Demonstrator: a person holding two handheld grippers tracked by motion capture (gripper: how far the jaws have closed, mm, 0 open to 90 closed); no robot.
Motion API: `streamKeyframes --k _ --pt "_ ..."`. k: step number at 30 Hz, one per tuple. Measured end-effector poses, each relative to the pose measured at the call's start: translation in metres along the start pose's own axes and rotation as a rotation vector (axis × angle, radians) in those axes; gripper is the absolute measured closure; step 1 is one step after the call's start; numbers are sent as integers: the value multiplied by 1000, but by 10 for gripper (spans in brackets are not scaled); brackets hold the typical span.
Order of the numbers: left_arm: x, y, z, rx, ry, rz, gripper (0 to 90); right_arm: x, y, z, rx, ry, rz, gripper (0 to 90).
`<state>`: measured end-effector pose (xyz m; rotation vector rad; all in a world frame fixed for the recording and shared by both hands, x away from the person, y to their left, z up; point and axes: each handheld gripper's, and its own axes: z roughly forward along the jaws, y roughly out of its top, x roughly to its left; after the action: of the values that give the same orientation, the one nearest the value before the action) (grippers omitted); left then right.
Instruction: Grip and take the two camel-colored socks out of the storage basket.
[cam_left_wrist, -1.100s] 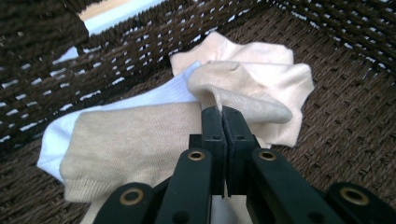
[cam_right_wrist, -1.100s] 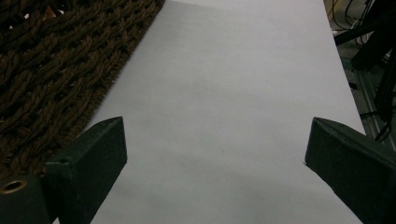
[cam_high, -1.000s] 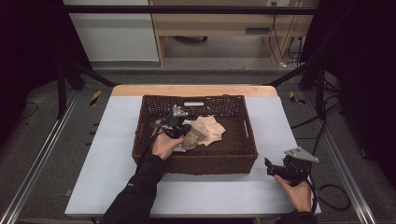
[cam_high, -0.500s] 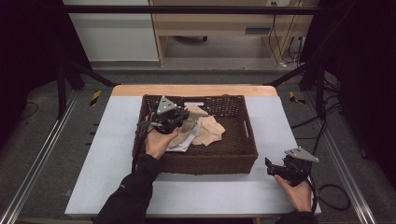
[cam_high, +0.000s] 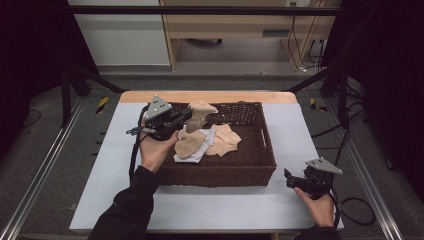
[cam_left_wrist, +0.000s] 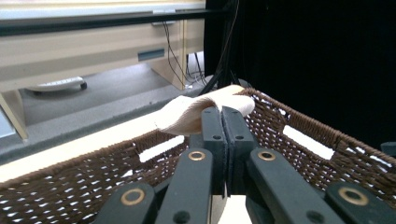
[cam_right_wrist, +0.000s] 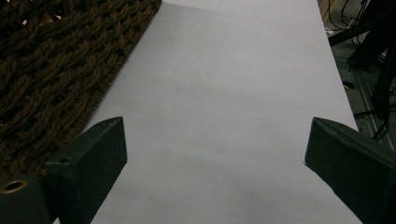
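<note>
A dark brown wicker basket (cam_high: 267, 152) stands in the middle of the white table (cam_high: 300, 125). My left gripper (cam_high: 188, 116) hovers over the basket's left half, shut on a beige sock-like cloth (cam_high: 199, 114) that droops from the jaws down onto the pile. In the left gripper view the jaws press together with the beige cloth (cam_left_wrist: 184, 116) folded over their tips, the basket's far wall (cam_left_wrist: 289, 130) behind it. My right gripper (cam_high: 289, 176) rests at the table's front right, open, with bare table between its wide jaws (cam_right_wrist: 215, 140).
More cloths lie in the basket: a pale peach one (cam_high: 229, 140) and a white one (cam_high: 202, 150). The basket's woven side (cam_right_wrist: 46, 70) is just left of the right gripper. Black frame bars and cables (cam_high: 345, 100) flank the table.
The left gripper has risen and drifted left, pulling the beige cloth up out of the pile. The right hand has stayed put.
</note>
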<state>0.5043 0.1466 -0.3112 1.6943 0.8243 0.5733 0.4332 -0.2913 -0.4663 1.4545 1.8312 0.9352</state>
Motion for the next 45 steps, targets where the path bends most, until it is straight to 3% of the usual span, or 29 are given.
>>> streamKeyframes --k 12,30,36,45 --pt "18 3 -45 -39 28 -15 886 0 0 -1 -2 0 1 59" --pt "59 -12 -108 -93 125 -68 887 0 0 -1 3 -4 2 59" --pt "71 -23 -126 -101 161 -84 887 1 -1 -2 4 -5 2 59" --pt "95 -54 -139 -59 217 -138 887 1 -1 -1 8 -6 1 59"
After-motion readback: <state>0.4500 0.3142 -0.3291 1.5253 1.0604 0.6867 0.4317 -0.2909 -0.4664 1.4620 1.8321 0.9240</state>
